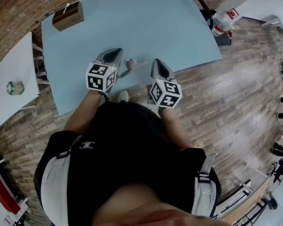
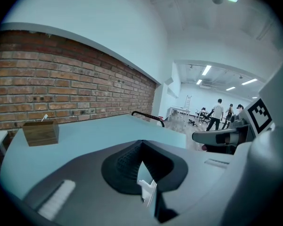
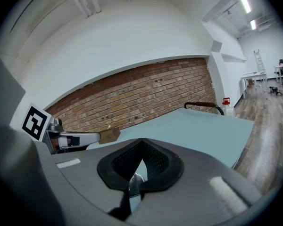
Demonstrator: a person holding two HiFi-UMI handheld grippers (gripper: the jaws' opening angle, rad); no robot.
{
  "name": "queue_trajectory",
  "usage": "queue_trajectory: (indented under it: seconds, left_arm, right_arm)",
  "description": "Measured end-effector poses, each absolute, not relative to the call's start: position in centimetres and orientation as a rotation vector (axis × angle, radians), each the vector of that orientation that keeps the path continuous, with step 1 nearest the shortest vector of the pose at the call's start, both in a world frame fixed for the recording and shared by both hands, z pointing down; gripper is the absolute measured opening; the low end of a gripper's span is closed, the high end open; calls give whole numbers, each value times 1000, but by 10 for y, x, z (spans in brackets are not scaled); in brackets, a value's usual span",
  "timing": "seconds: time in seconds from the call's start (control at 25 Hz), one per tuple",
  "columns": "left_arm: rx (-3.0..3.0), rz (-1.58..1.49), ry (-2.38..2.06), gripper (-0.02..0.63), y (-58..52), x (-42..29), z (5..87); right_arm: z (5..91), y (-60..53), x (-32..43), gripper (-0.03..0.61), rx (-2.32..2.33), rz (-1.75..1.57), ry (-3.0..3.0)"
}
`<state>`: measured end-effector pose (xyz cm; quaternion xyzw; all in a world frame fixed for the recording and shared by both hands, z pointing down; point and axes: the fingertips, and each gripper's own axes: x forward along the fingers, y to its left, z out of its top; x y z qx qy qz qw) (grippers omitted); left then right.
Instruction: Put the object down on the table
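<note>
Metal object (image 1: 132,65), small and silvery, sits at the near edge of the light-blue desk (image 1: 146,18), between the two grippers and just beside the left one; whether it touches that one cannot be told. The left hand-held gripper (image 2: 141,145) has its jaw tips pressed together, with only a pale sliver showing in the slit below them. The right hand-held gripper (image 3: 141,142) is likewise closed at the tips. A wooden box (image 1: 68,15) stands at the desk's far corner.
</note>
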<state>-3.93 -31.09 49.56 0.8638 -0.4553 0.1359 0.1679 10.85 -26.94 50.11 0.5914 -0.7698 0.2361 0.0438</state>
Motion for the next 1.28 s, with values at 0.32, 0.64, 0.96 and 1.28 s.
queue_trajectory:
  seconds: [0.32, 0.64, 0.96, 1.28]
  left_arm:
    - [2393, 408, -1303, 0, -312, -55, 510]
    - [2299, 717, -1162, 0, -309, -45, 577]
    - [2235, 808, -986, 158, -308, -22, 639]
    - [2217, 787, -1013, 161, -316, -8, 647]
  right_arm:
    - [502, -269, 103, 14, 1799, 720, -2350]
    - [500, -267, 105, 12, 1775, 702, -2354]
    - [504, -249, 137, 14, 1863, 750, -2281]
    - [500, -222, 176, 14, 1983, 751, -2222]
